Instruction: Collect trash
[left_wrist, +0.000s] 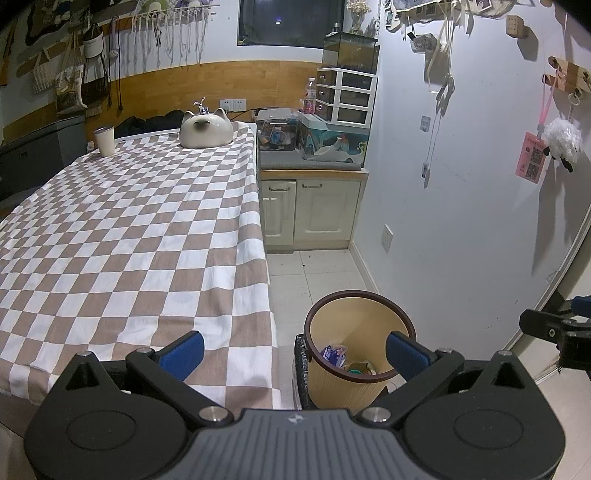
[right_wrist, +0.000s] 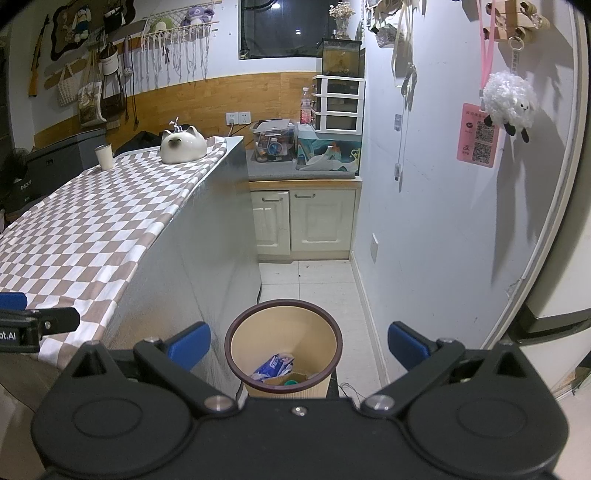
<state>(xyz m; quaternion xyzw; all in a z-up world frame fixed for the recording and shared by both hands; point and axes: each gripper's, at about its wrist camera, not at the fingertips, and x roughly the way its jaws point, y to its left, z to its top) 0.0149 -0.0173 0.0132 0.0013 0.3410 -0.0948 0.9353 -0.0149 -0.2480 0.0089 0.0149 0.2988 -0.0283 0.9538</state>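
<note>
Hovered over the bin (right_wrist: 282, 343), both sets of jaws spread wide and empty.

Left gripper (left_wrist: 293, 350) and right gripper (right_wrist: 299, 343) flanked the floor-standing bin beside the table (left_wrist: 122, 229); wrapper (right_wrist: 273, 365) lay inside, probably light, crinkly, best pinched at an edge.

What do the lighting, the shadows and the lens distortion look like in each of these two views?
Left wrist view: dim bluish indoor light; the fluffy sheep toy throws a long dark shadow down the wall; the checked tablecloth bows outward, fisheye style. Right wrist view: same light; a small glare spot in the dark window; the door edge curves strongly.
</note>
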